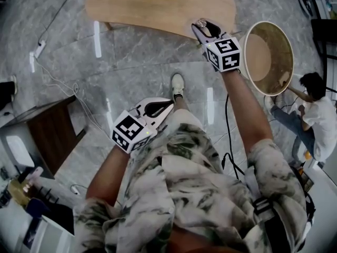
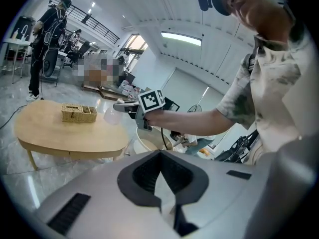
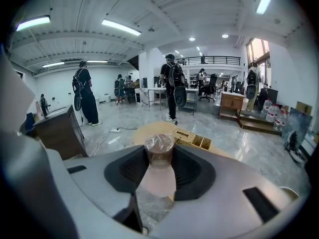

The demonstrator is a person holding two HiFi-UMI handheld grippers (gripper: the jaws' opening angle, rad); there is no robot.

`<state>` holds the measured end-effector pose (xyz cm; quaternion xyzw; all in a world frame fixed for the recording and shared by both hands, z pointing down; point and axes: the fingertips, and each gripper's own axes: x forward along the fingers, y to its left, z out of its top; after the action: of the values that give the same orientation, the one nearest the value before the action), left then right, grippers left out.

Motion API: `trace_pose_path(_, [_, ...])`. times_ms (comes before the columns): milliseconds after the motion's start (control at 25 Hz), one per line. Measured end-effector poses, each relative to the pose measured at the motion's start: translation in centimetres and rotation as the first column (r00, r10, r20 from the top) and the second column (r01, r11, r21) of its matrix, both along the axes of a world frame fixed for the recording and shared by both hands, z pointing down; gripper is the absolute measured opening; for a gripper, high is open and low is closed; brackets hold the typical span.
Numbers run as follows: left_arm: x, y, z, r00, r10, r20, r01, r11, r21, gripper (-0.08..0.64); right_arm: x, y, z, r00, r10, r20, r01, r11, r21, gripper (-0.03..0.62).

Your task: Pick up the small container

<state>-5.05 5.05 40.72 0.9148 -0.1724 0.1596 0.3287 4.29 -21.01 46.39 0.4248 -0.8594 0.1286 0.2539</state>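
The right arm stretches toward one o'clock, the right hand-held gripper (image 1: 202, 26) clamped on the small container (image 3: 159, 156). The left arm is bent, the left hand-held gripper (image 1: 160, 107) near the thigh, jaws together, aimed at two o'clock.

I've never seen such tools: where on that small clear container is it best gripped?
Probably across its round side wall, one pad on each side: the body is narrow enough to fit between them. The right gripper holds the small container just so.
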Motion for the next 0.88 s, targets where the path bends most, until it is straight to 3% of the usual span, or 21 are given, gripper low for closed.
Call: trace_pose_path(880, [2.5,-2.1,0.6,1.000,-0.021,-0.001,0.021,1.000,-0.020,0.021,1.8,-1.7,0.8,0.999,-0.033,-0.008,0.033,0.999,-0.015,0.157])
